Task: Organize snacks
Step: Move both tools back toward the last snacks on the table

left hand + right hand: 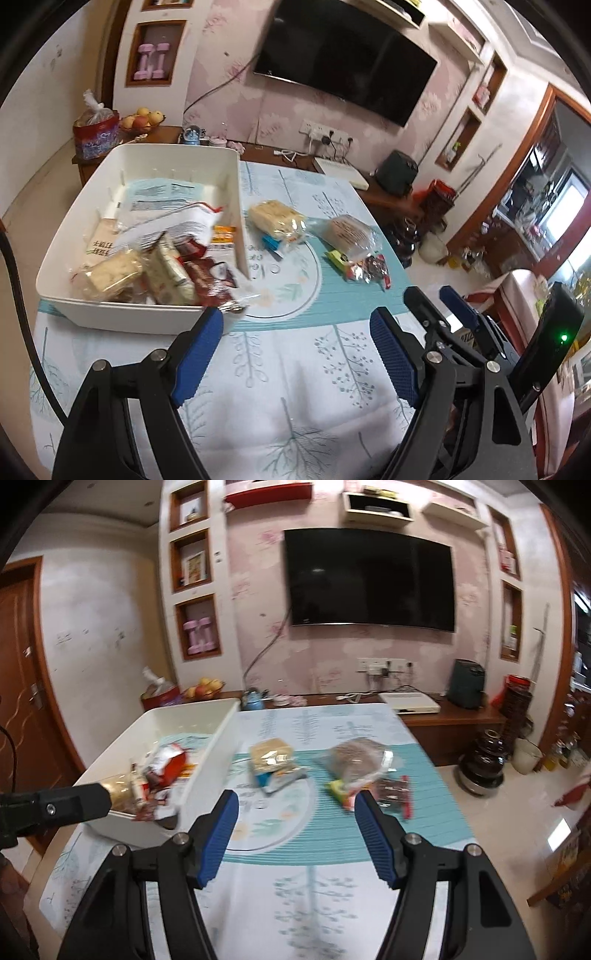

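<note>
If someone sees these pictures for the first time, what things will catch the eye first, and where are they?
A white bin full of snack packets stands on the left of the table. Right of it, loose snacks lie on the teal cloth: a pale cracker pack and a brown cake bag. Both grippers, left and right, are open and empty; a dark TV hangs behind.

Home living room; wall-mounted television

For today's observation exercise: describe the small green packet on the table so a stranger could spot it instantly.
Start at the white bin on the tablecloth. To its right lie two clear-wrapped cakes; the green packet sits at the nearer edge of the farther-right one. It alone is bright lime green.
</note>
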### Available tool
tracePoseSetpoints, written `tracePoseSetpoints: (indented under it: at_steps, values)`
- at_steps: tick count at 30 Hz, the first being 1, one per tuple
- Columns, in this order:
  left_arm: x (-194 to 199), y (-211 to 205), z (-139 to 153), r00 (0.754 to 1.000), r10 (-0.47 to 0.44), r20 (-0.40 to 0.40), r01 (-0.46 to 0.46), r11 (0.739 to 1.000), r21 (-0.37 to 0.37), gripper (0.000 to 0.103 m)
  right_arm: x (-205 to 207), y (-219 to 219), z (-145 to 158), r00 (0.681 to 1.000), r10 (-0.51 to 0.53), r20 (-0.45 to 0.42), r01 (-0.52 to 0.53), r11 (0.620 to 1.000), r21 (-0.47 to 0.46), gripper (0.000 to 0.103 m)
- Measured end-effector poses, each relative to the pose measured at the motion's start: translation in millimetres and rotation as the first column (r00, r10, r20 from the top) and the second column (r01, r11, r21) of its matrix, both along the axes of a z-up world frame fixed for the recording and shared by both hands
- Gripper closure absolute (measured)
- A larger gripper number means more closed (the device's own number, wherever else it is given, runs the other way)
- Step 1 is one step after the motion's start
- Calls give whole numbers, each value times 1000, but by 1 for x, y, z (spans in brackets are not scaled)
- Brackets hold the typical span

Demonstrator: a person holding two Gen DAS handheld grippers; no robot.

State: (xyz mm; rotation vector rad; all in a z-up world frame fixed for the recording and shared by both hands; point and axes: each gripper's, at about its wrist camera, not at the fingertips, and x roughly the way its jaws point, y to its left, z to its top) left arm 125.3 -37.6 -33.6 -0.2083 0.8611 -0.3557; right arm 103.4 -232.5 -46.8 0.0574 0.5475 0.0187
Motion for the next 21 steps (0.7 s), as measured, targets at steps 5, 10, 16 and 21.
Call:
tracePoseSetpoints:
  at_steps: [5,10,16,21]
  values:
    - [14,-26,3,998,-29,-51,30,999,20,22,-6,-35,-4,998,-56,-13,55,998,-9,37]
    - [37,-45,2,992,-4,-129,7,1000,20,22,-10,-60,-11,997,-71,-21,70,996,-48,37]
    - [77,-60,-6,971,3,-241,5,1000,31,22,1,-83,-23,997,-36,-64,29,994,-106,37]
    - [116,-72,-11,955,22,-295,6,996,92,22,13,-95,-27,997,35,-68,-47,983,-175,37]
